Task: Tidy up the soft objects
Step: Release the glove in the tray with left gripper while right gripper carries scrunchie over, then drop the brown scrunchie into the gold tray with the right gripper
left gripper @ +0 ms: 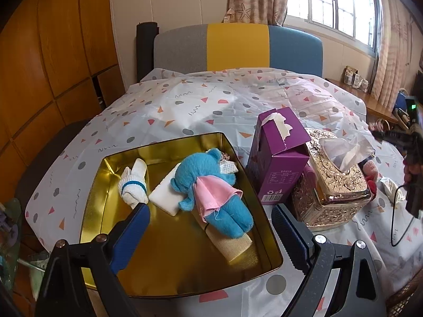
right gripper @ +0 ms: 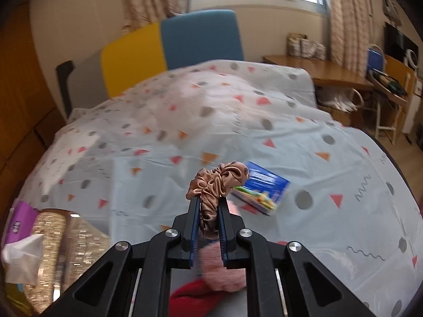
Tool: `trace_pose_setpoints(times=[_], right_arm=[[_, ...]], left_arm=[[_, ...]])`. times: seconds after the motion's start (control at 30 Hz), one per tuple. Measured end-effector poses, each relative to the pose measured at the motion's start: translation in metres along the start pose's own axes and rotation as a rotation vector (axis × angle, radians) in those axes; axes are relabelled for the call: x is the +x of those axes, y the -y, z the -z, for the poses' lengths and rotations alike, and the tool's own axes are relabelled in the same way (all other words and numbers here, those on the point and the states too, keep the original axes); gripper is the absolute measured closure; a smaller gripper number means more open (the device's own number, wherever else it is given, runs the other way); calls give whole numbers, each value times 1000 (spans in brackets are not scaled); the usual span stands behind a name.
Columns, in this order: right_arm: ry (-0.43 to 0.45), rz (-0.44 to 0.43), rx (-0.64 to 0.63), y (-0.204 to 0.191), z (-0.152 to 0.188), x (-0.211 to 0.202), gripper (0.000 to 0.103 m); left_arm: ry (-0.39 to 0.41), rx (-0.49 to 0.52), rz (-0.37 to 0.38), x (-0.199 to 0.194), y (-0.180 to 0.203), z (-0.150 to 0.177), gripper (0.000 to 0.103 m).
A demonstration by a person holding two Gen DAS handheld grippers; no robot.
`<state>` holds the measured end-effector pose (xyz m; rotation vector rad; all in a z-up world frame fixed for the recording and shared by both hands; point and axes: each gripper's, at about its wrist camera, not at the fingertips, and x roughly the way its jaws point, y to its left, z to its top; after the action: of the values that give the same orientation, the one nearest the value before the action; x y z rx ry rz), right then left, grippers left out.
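Patterned tablecloth (right gripper: 264, 142) under right tongs (right gripper: 208, 203) clamping brown scrunchie (right gripper: 216, 182).

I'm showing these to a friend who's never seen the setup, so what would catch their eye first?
Probably the blue plush toy in a pink skirt, lying in the gold tin on the patterned tablecloth, with the left gripper open above it. Next, the brown satin scrunchie pinched in the right gripper. Beside the tin stand a purple tissue box and an ornate gold one.
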<state>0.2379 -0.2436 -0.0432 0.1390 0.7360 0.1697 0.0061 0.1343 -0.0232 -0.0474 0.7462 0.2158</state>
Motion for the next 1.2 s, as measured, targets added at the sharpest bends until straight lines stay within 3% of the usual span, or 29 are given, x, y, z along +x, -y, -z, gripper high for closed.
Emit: trace_pose_setpoints(times=[0.37, 0.67, 0.8, 0.97, 1.13, 1.2], right_arm=[[55, -213, -219, -142, -13, -53, 91], [63, -428, -407, -258, 26, -93, 91], [10, -499, -496, -297, 58, -99, 91], [-120, -591, -582, -336, 101, -89, 91], [-248, -623, -616, -359, 137, -66, 89], [-267, -582, -646, -366, 150, -54, 89]], left_arm=[[13, -90, -48, -4, -35, 1, 9], [4, -146, -86, -7, -69, 16, 9], [2, -181, -102, -8, -85, 22, 9], [11, -220, -114, -11, -101, 27, 9], [-3, -249, -126, -8, -113, 32, 9], [-8, -261, -128, -7, -117, 34, 9]])
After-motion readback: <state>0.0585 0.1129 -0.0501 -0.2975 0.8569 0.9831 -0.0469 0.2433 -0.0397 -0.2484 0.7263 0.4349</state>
